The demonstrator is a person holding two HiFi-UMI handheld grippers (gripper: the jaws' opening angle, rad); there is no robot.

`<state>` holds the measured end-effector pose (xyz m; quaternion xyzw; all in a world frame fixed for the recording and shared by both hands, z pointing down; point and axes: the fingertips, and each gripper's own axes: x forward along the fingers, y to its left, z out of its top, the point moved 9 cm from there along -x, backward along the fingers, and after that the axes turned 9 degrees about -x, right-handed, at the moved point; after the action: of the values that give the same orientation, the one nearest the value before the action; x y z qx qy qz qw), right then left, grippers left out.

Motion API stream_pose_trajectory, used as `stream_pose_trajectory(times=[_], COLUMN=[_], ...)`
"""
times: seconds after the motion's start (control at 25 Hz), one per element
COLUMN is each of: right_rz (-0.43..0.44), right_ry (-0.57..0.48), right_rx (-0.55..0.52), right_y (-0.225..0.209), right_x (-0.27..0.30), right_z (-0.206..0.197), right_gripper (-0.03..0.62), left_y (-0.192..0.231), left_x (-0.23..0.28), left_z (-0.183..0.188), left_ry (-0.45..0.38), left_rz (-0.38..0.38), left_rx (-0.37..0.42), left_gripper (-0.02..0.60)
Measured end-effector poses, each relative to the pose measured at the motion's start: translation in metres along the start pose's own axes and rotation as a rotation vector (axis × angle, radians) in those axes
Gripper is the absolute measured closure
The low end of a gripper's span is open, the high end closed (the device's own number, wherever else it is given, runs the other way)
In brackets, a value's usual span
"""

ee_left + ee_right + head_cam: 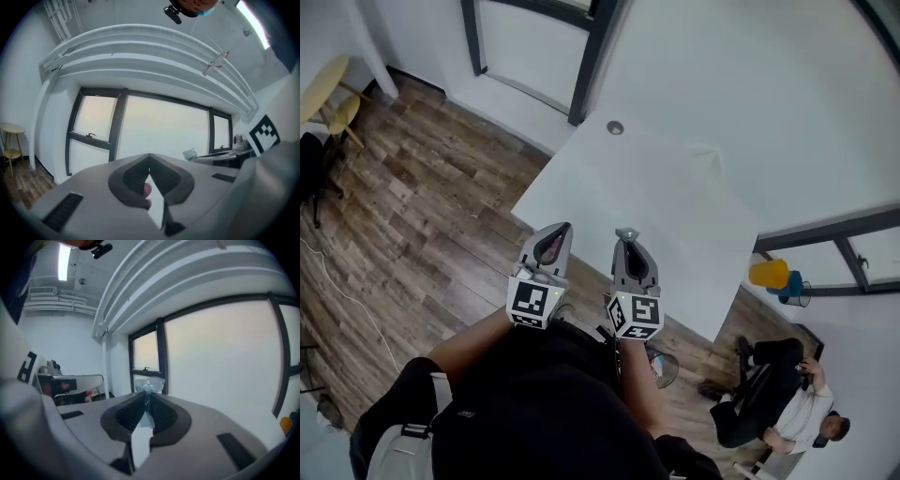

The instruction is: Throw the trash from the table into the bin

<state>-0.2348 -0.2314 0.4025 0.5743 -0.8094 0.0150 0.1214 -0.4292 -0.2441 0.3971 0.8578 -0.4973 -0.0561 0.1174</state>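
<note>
White table (675, 216) across mid-frame; just below, right gripper (144, 397) clamped shut on clear plastic wrapper (150, 383), left gripper (150, 157) closed on small pink scrap (147, 190). Probably featherlight, crinkly, slippery; best pinched at bunched folds.

Head cam: overhead, steep down, mid-range on white counter (656, 206), left tool (556, 232), right tool (626, 236). Tool cams: ride each tool, close behind jaws, facing level. Shared: windows (159, 126) in both; each catches other tool's marker cube (265, 133) at frame edge.
</note>
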Motion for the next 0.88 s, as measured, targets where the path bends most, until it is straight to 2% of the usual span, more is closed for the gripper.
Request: stream_pose_trajectory(times=[0.16, 0.36, 0.56, 0.68, 0.88], right_rz=[-0.064, -0.1, -0.19, -0.272, -0.437], right_ry=[-0.098, -0.112, -0.114, -0.112, -0.078], right_rx=[-0.029, -0.01, 0.056, 0.085, 0.125], right_y=[0.004, 0.011, 0.012, 0.012, 0.013], right_x=[-0.014, -0.027, -0.045, -0.06, -0.087], right_z=[0.002, -0.007, -0.008, -0.008, -0.013], right_gripper=[0.551, 0.551, 0.552, 0.551, 0.551], left_y=[-0.004, -0.013, -0.012, -0.012, -0.022], left_x=[0.005, 0.002, 0.002, 0.007, 0.022], left_z=[-0.001, -0.013, -0.013, -0.016, -0.027], left_ry=[0.005, 0.034, 0.063, 0.085, 0.117], left_rz=[-0.017, -0.069, -0.127, -0.196, -0.387], left_rx=[-0.014, -0.008, -0.015, -0.012, -0.022], left_gripper=[0.584, 0.584, 0.584, 0.584, 0.584])
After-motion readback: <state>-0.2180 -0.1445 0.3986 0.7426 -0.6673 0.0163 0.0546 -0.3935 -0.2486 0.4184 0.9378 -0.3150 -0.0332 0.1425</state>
